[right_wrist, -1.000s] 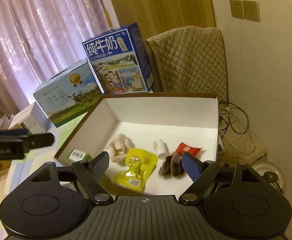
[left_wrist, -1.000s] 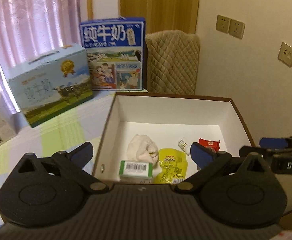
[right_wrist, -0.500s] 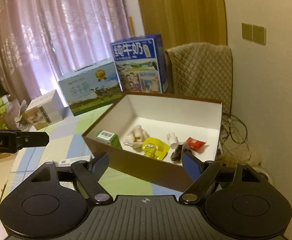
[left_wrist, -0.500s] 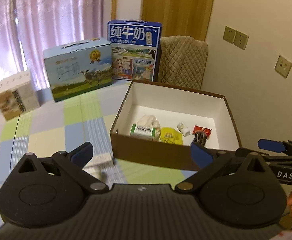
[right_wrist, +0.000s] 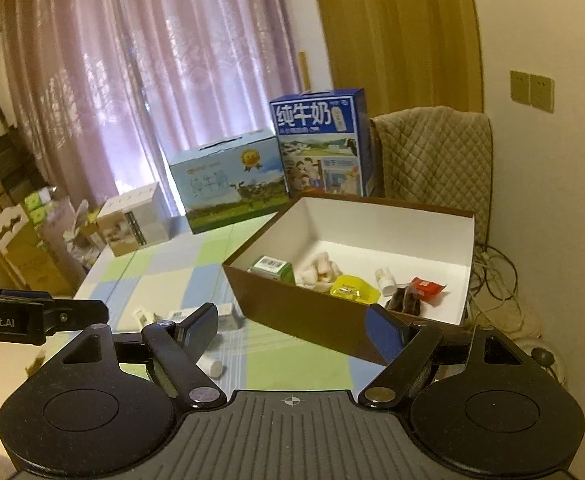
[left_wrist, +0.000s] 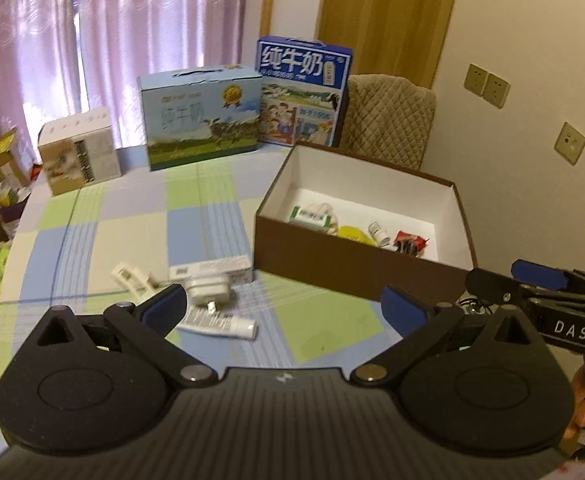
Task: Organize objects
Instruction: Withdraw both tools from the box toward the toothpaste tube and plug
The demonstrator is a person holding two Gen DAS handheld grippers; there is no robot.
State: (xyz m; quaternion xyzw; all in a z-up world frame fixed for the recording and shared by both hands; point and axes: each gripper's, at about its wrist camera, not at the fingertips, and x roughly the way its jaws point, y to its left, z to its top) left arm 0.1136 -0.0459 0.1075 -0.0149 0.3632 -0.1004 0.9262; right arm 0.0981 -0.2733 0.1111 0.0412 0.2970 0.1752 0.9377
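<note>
— What are your jaws doing?

— My left gripper [left_wrist: 284,308] has its jaws wide apart and holds nothing. My right gripper [right_wrist: 292,320] is the same, spread and bare. Both hang above the near edge of the table [left_wrist: 132,216].

— What lies closest?

— Just past my left fingers [left_wrist: 164,308], a small heap: a white tube [left_wrist: 220,322], a white plug [left_wrist: 210,290] touching it, a flat carton [left_wrist: 212,270] behind, and a white clip [left_wrist: 130,278] to their left. They are blurred, so I cannot read them.

— And the box?

— The brown box [left_wrist: 356,272] stands at the table's right edge, just beside the carton, open on top with white walls. Inside I see a green pack [right_wrist: 272,268] with a barcode, a white bundle [right_wrist: 318,270], a yellow pouch [right_wrist: 350,290], a small white bottle [right_wrist: 384,278], a red sachet [right_wrist: 426,288] and a dark packet [right_wrist: 402,300].

— Further out?

— Along the far edge, a pale blue milk case [left_wrist: 200,116] with a cow, a dark blue milk case [left_wrist: 302,90] reading 纯牛奶, and a white carton [left_wrist: 78,156] near the left corner. The cloth is checked green, blue and white. Behind hang pink curtains [right_wrist: 132,80]; a quilted chair [right_wrist: 432,160] stands by the wall. My right gripper's side reads "DAS", my left's "nRobot.AI".
</note>
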